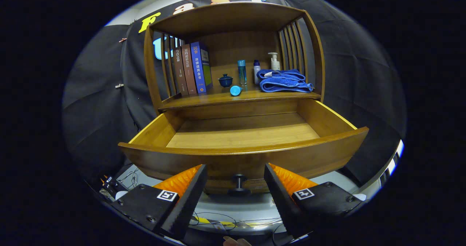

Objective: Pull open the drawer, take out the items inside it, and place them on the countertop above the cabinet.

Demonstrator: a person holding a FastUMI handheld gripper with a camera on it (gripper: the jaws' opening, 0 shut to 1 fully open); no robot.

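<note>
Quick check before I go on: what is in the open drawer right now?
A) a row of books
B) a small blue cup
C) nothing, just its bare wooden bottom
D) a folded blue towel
C: the drawer is pulled out and shows bare wood; the towel, cup and books sit on the countertop above. The gripper is open, its fingers either side of the knob.

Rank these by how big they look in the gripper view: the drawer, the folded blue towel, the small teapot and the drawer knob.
1. drawer
2. folded blue towel
3. drawer knob and small teapot look alike; the knob sits far nearer, between the open gripper fingers, so unranked.
</note>
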